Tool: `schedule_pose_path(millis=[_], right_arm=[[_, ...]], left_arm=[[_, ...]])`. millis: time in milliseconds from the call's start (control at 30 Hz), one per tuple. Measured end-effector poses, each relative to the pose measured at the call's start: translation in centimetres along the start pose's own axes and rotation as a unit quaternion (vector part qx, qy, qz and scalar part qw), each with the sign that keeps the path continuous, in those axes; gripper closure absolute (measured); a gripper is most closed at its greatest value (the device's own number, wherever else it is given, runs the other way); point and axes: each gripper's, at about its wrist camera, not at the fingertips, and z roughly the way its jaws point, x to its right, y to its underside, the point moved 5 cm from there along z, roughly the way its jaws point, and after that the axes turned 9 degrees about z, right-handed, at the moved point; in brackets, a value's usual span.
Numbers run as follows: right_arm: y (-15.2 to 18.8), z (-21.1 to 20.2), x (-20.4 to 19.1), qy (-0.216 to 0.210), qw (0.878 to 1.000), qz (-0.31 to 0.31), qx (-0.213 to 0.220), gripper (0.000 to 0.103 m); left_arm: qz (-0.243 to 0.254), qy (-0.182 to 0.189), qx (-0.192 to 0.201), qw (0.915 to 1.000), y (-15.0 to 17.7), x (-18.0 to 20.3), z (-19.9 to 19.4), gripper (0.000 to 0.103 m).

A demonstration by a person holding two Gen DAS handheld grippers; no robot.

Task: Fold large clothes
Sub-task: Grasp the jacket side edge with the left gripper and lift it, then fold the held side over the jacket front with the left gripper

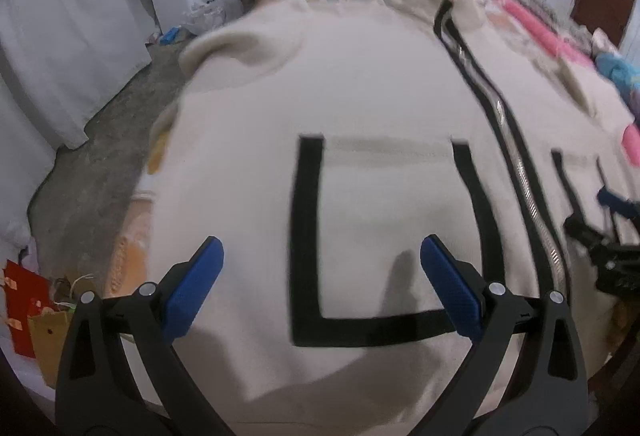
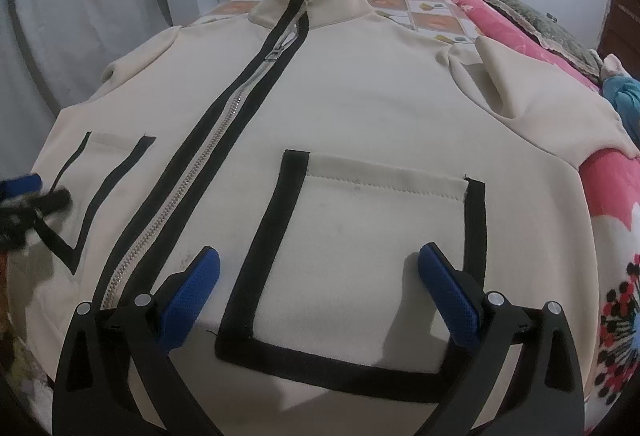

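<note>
Left claw [image 1: 320,264] and right claw [image 2: 319,270] are gaping wide, empty, hovering over the cream jacket [image 2: 360,108]; its hem is lying cut off below.

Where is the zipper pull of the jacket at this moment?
In the right wrist view the zipper pull lies high on the cream jacket, just below the collar, between the black bands, up and left of the right gripper.

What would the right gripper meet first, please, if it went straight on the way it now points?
Most likely the black-trimmed pocket on the cream jacket: the right gripper, open, points at it, though its height above the cloth is unclear.
</note>
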Motion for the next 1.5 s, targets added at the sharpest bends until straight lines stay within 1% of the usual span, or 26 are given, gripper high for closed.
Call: schedule_pose_path(millis=[133,200,300,367,467,500,600,700,733,767,800,833,867,900,967,1000,1033,1067,1100,1200,1267,1333,1400,1433,1467,1500], right_arm=[[-0.1,0.1,0.0,0.003,1.000,0.001,-0.007,0.007],[-0.1,0.1,-0.1,0.004,1.000,0.001,-0.011,0.007],[-0.3,0.2,-0.1,0.006,1.000,0.001,-0.024,0.007],[-0.4,0.3,-0.2,0.007,0.999,0.002,-0.035,0.007],[-0.4,0.2,-0.7,-0.001,0.999,0.000,-0.042,0.007],[-0.5,0.2,-1.2,-0.005,0.999,-0.003,-0.043,0.007],[-0.7,0.1,-3.0,-0.015,0.999,-0.018,-0.044,0.007],[-1.0,0.4,-4.9,-0.019,0.998,-0.039,-0.045,0.007],[-1.2,0.6,-5.7,-0.021,0.998,-0.046,-0.047,0.007],[-1.4,0.7,-6.3,-0.021,0.997,-0.052,-0.047,0.007],[-1.6,0.9,-6.9,-0.023,0.997,-0.057,-0.047,0.007],[-1.8,1.1,-7.4,-0.023,0.997,-0.061,-0.048,0.007],[-1.9,1.2,-7.7,-0.023,0.997,-0.063,-0.048,0.007],[-2.1,1.3,-8.0,-0.021,0.997,-0.064,-0.047,0.007],[-2.4,1.7,-8.6,-0.024,0.997,-0.062,-0.049,0.007],[-2.4,1.8,-8.7,-0.025,0.996,-0.061,-0.051,0.007],[-2.5,2.1,-8.9,-0.026,0.996,-0.061,-0.053,0.007],[-2.6,2.3,-9.2,-0.025,0.996,-0.063,-0.054,0.007],[-2.6,2.4,-9.3,-0.024,0.996,-0.064,-0.054,0.007],[-2.9,2.6,-9.5,-0.023,0.996,-0.063,-0.052,0.007],[-3.0,2.6,-9.4,-0.025,0.997,-0.056,-0.052,0.007],[-3.2,2.5,-9.3,-0.029,0.997,-0.051,-0.051,0.007],[-3.3,2.3,-9.1,-0.032,0.997,-0.048,-0.048,0.007],[-3.3,2.1,-9.1,-0.033,0.997,-0.048,-0.045,0.007],[-3.3,1.9,-9.0,-0.035,0.997,-0.047,-0.042,0.007],[-3.4,1.7,-8.9,-0.036,0.997,-0.047,-0.039,0.007]], left_arm=[[-0.042,0.001,0.045,0.9981,-1.7,-4.3,-1.8,0.007],[-0.084,0.008,0.054,0.9950,-2.7,-7.5,-2.0,0.008],[-0.168,0.044,0.050,0.9835,-3.5,-12.9,-1.1,0.008],[-0.220,0.076,0.039,0.9717,-3.5,-16.3,0.4,0.008],[-0.331,0.157,0.001,0.9303,-2.7,-21.5,4.1,0.008],[-0.376,0.196,-0.012,0.9057,-2.1,-23.0,5.7,0.008],[-0.472,0.255,-0.031,0.8434,-0.4,-25.8,9.4,0.008],[-0.544,0.359,-0.073,0.7550,1.3,-25.9,14.2,0.008],[-0.557,0.371,-0.086,0.7381,1.9,-25.5,15.3,0.008],[-0.570,0.378,-0.100,0.7228,2.5,-25.1,16.4,0.008],[-0.578,0.380,-0.112,0.7136,3.2,-24.7,17.5,0.008],[-0.588,0.386,-0.123,0.6999,3.9,-24.1,18.2,0.010],[-0.601,0.401,-0.124,0.6797,4.5,-23.5,18.7,0.010],[-0.605,0.411,-0.122,0.6711,4.7,-23.1,19.0,0.010],[-0.608,0.418,-0.120,0.6640,5.3,-22.2,19.8,0.010],[-0.616,0.420,-0.120,0.6558,5.5,-21.9,20.5,0.010],[-0.622,0.423,-0.122,0.6475,5.5,-21.9,20.8,0.014],[-0.631,0.425,-0.123,0.6370,5.5,-21.8,21.4,0.026],[-0.634,0.425,-0.120,0.6350,5.2,-22.2,21.6,0.031],[-0.628,0.417,-0.116,0.6464,3.8,-23.2,21.9,0.051],[-0.626,0.413,-0.114,0.6518,3.6,-23.7,22.2,0.075],[-0.619,0.396,-0.109,0.6697,3.0,-24.6,22.0,0.088],[-0.606,0.367,-0.095,0.6996,2.5,-26.1,21.4,0.093],[-0.595,0.341,-0.085,0.7225,1.9,-26.9,20.5,0.095],[-0.577,0.309,-0.070,0.7529,0.9,-27.7,19.3,0.095],[-0.540,0.260,-0.049,0.7987,-0.7,-28.5,17.3,0.095]])
